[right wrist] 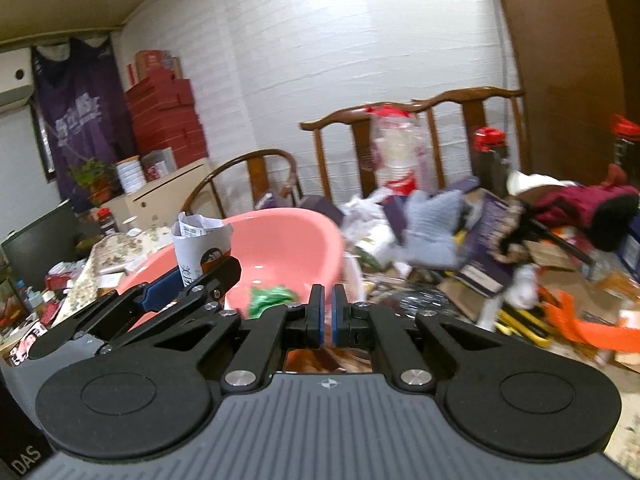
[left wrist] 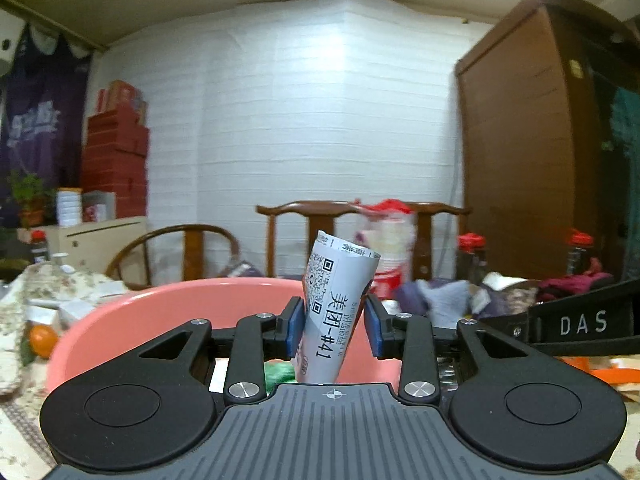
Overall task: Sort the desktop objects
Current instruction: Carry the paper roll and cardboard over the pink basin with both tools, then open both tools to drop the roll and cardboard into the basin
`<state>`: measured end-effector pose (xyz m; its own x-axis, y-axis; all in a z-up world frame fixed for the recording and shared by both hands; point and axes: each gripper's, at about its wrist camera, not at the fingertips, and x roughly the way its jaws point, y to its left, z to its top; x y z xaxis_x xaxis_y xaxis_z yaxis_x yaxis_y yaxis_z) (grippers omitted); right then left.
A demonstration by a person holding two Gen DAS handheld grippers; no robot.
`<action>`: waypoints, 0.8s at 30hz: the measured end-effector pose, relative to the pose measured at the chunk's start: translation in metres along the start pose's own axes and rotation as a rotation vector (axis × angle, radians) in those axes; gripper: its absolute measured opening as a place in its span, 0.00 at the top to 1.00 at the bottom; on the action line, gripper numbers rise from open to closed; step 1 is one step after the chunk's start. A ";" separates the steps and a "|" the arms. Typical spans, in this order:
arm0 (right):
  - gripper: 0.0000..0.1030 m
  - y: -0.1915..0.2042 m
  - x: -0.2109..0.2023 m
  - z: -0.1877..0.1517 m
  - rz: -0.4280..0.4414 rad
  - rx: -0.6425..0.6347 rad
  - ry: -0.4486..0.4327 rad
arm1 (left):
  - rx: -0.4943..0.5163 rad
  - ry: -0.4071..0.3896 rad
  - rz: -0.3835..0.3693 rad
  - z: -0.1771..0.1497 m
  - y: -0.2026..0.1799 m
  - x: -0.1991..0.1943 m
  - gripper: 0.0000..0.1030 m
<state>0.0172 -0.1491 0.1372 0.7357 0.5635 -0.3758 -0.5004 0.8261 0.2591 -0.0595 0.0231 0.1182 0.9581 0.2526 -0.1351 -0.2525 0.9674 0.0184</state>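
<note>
A white paper cup [left wrist: 334, 292] with a QR-code label stands between the blue pads of my left gripper [left wrist: 334, 320], which is shut on it. It hangs just over the near rim of a pink basin [left wrist: 160, 312]. In the right wrist view the same cup [right wrist: 200, 248] has crumpled paper in its mouth, and the left gripper [right wrist: 192, 280] holds it at the basin's left rim [right wrist: 288, 240]. A green wrapper [right wrist: 268, 296] lies inside the basin. My right gripper [right wrist: 329, 316] is shut on nothing, in front of the basin.
The table to the right is heaped with clutter: a grey cloth [right wrist: 432, 220], a purple box [right wrist: 492, 232], a maroon garment [right wrist: 580, 200] and an orange strap [right wrist: 592, 328]. Wooden chairs [right wrist: 400, 120] and red-capped bottles [right wrist: 490, 148] stand behind. An orange fruit [left wrist: 42, 340] lies left of the basin.
</note>
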 end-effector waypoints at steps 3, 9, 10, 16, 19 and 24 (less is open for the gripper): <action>0.96 0.020 0.012 0.005 0.030 -0.023 0.004 | -0.007 0.004 0.048 0.002 0.021 0.002 0.67; 0.96 0.062 0.047 0.017 0.103 -0.059 0.033 | -0.015 0.025 0.138 0.004 0.060 0.009 0.65; 0.96 0.069 0.055 0.018 0.115 -0.070 0.045 | -0.018 0.031 0.149 0.004 0.065 0.011 0.64; 0.43 0.090 0.094 0.013 0.108 -0.086 0.100 | -0.014 0.108 0.230 -0.003 0.090 0.026 0.37; 0.19 0.085 0.093 0.008 0.096 -0.097 0.026 | -0.013 0.120 0.262 -0.008 0.097 0.027 0.05; 0.19 0.076 0.085 0.007 0.101 -0.078 0.022 | 0.049 0.116 0.323 -0.011 0.089 0.028 0.03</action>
<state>0.0447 -0.0383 0.1310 0.6697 0.6431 -0.3714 -0.6061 0.7623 0.2268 -0.0564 0.1157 0.1054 0.8071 0.5452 -0.2265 -0.5307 0.8381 0.1263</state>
